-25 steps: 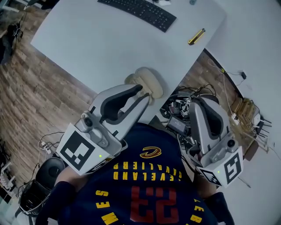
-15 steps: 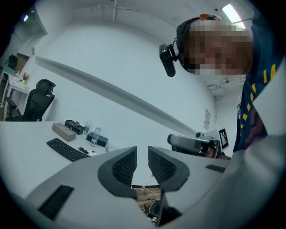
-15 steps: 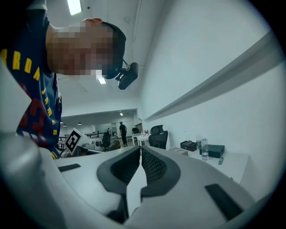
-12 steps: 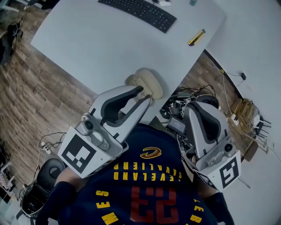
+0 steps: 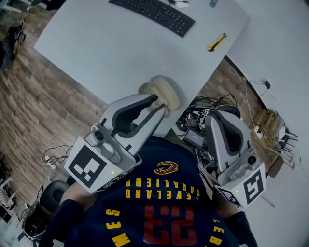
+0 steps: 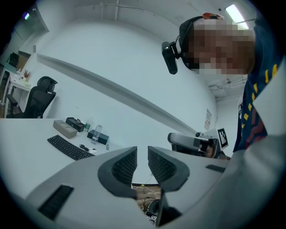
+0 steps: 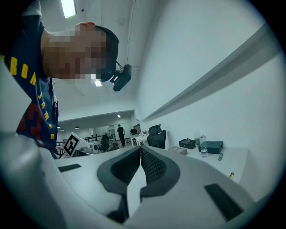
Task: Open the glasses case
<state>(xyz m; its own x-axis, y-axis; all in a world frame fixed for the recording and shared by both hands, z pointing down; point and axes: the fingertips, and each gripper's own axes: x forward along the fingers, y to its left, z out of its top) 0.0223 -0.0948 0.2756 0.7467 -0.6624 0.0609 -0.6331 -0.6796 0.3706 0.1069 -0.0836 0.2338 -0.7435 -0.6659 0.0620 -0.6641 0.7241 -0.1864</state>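
left tool (image 5: 159,103): jaws slightly apart, narrow gap, nothing btwn them; empty. in head view the tips sit at the near edge of the worktop (image 5: 96,53) and overlap the glasses case (image 5: 163,90). contact w/ the case cannot be told.

right tool (image 5: 218,116): jaws closed together, nothing gripped. it is at approx 3 o'clock of the left tool, well apart, off the worktop and above the cables (image 5: 219,99) on the floor (image 5: 29,111).

glasses case: beige, lid looks shut, lying flat near the worktop's front edge, just beyond the left tool tips at 12 o'clock.

keyboard (image 5: 153,14): black, far side of the worktop, 12 o'clock from the case, well apart.

yellow item (image 5: 216,41): approx 1 o'clock from the case, near the worktop's right edge.
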